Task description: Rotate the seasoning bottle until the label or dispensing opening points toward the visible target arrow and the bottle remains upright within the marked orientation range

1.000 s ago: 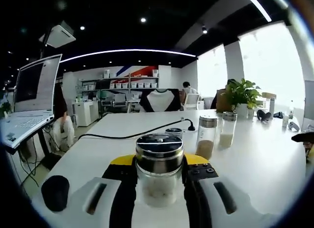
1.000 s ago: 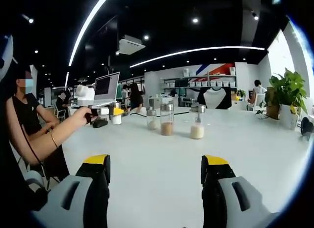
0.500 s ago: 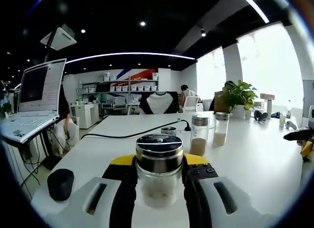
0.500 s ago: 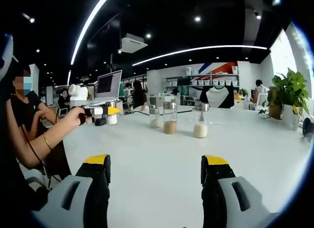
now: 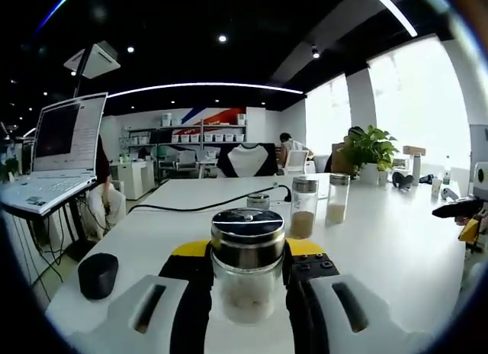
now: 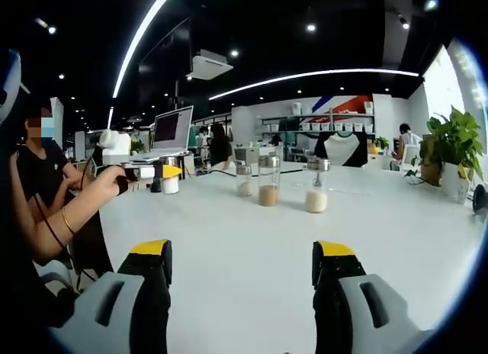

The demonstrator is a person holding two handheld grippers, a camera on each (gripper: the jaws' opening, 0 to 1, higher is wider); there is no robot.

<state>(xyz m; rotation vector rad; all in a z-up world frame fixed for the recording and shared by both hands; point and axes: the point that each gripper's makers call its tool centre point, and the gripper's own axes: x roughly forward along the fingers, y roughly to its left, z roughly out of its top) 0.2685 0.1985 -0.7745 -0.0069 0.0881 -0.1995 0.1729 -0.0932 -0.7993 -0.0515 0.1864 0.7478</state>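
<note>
White table (image 5: 396, 247): left gripper (image 5: 248, 274) clamps unlabeled seasoning bottle (image 5: 247, 264).

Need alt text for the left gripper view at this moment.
The left gripper is shut on an upright glass seasoning bottle with a metal cap, above a white table. Three more bottles stand farther back, a laptop at left.

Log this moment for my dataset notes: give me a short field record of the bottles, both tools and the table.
left tool: shut on seasoning bottle, upright, silver lid
right tool: open, holding nothing
other bottles: three standing apart on the table: tan-filled bottle, white-filled bottle, small bottle
also on table: black cable, potted plant
target arrow: cannot tell
</note>
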